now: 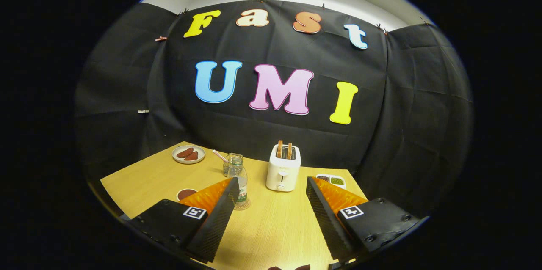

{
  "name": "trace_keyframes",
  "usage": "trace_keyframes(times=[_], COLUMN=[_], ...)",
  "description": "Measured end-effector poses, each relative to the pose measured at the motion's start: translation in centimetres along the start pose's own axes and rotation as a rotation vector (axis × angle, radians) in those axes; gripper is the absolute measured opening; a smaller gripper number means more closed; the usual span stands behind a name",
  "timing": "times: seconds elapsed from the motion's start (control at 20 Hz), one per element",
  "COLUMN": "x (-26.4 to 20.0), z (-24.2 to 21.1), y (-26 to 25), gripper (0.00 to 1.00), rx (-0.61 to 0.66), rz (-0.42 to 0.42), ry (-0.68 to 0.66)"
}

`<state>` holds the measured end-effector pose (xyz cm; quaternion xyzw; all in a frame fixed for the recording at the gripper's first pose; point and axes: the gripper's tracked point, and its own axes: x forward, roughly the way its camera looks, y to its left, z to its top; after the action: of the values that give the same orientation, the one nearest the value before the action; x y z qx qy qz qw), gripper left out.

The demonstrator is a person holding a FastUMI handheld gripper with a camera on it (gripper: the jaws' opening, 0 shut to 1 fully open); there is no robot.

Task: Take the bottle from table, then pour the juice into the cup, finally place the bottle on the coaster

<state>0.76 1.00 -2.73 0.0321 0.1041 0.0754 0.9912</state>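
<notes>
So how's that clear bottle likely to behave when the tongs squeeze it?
The bottle looks like thin clear plastic, so it may flex under pressure. Tall and narrow, it could tip if nudged near the top. The open tongs sit short of it, with the cup close behind.

Bottle (pixel 239 185) stands before cup (pixel 230 163), toaster (pixel 283 167) to its right.

The left finger's tip covers the lower left side of the bottle (pixel 239 185) and part of the coaster (pixel 186 194) beside it. The cup (pixel 230 162) stands partly behind the bottle, beyond the fingers (pixel 220 215). The contents of the small tray (pixel 331 180) past the right finger are too small to tell.
</notes>
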Motion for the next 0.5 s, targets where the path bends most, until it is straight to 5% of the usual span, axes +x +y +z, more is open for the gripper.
trace_keyframes(times=[0.5], x=[1.1], z=[0.7], y=[-2.5], gripper=[0.98], rx=[-0.03], rz=[0.039], ry=[-0.053])
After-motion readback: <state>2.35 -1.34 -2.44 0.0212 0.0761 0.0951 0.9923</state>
